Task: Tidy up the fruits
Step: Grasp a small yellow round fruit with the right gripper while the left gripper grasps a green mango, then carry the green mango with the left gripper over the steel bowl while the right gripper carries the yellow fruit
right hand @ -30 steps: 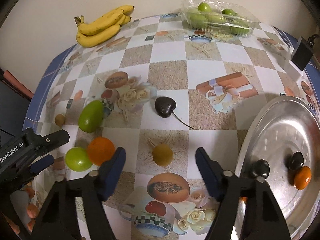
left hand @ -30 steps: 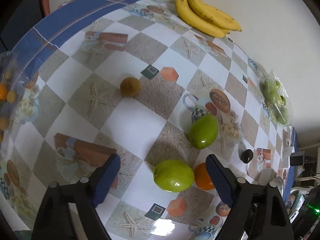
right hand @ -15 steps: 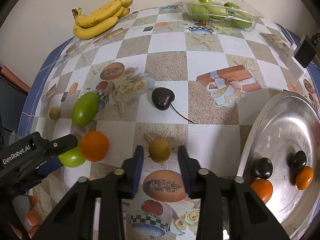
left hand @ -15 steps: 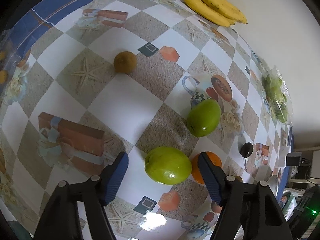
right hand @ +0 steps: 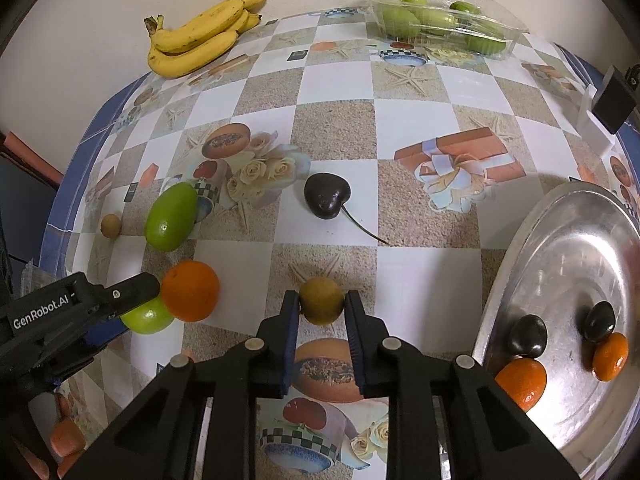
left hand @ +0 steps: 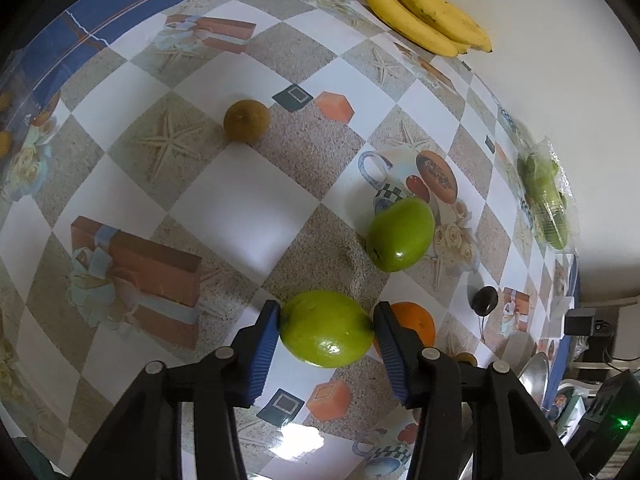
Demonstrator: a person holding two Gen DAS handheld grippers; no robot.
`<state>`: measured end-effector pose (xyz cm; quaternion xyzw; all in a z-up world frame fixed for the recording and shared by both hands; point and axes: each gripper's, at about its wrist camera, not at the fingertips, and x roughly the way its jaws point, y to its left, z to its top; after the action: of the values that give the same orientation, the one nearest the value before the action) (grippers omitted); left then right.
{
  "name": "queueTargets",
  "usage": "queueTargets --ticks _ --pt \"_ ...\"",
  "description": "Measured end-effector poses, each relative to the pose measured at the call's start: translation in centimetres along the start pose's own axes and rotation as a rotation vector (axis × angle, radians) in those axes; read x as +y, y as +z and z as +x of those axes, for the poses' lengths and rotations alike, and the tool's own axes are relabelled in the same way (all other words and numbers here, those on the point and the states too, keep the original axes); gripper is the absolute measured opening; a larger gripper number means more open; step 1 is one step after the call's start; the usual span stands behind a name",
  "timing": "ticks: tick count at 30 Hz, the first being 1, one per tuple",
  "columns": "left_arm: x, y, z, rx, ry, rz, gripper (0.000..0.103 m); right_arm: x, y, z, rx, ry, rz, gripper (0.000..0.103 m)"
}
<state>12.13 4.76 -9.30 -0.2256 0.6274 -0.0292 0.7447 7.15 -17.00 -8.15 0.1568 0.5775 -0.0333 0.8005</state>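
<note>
right wrist view: your right gripper has just closed onto the small brown fruit; left gripper, just closing, clamps the green fruit; both look ready to lift.

Bench checkered white and sandy, blue border; bananas yellow; round fruit green; orange orange; tray silver.

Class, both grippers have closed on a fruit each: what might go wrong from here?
1. The orange touches the left gripper's outer finger; lifting the green fruit may roll it.
2. The right gripper pinches the small brown fruit only at its fingertips; it might slip before reaching the tray.
</note>
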Motion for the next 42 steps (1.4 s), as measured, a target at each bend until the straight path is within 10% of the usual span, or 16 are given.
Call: queueTargets --ticks 42 --pt "-5.1 -1.5 -4.8 -0.174 0.010 0.164 0.033 -3.8 0.4 -5.6 -0.092 0.031 0.120 0.024"
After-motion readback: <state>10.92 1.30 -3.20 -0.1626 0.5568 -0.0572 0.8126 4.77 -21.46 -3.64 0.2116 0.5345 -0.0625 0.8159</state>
